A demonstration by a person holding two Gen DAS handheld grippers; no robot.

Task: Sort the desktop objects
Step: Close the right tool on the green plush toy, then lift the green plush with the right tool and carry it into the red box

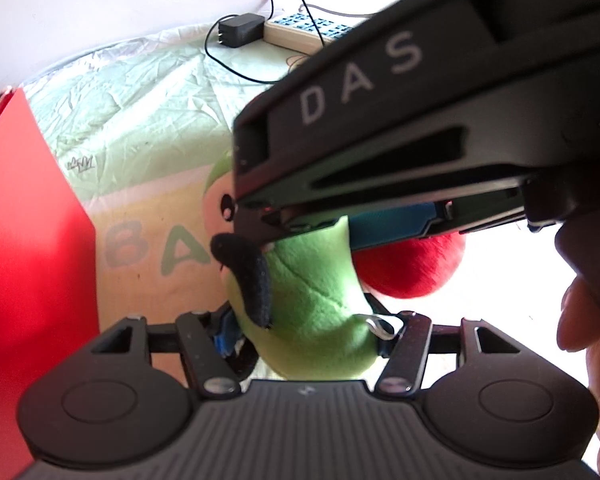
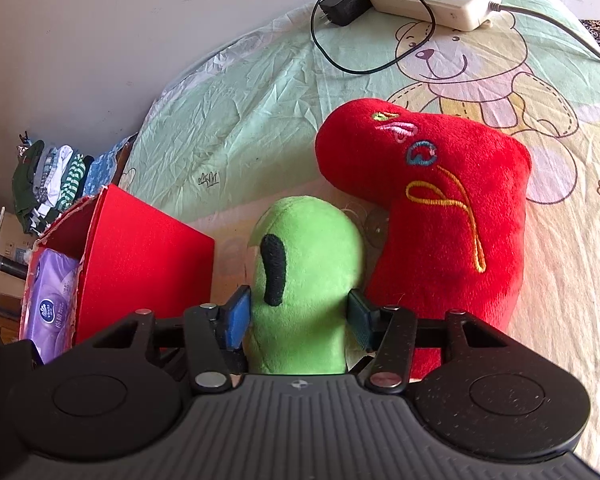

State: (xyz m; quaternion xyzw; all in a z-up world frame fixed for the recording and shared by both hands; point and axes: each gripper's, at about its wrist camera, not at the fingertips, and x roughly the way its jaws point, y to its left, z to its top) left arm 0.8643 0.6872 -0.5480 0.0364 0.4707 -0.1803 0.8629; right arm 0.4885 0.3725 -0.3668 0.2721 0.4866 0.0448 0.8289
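On the bear-print sheet [image 2: 260, 92], both your grippers, left [image 1: 300, 332] and right [image 2: 300, 316], clamp the green plush [image 2: 304, 280]; lift it toward the red box [image 2: 140, 256].

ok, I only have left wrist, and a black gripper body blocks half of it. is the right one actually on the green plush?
Observer: Yes. In the right wrist view the right gripper has its fingers pressed on both sides of the green plush.
Operator: What's the red blob behind it?
Observer: A red plush with an embroidered face, lying against the green one on the side away from the box.
Operator: Anything in the red box?
Observer: The red box is open on top, with a purple tissue pack inside.
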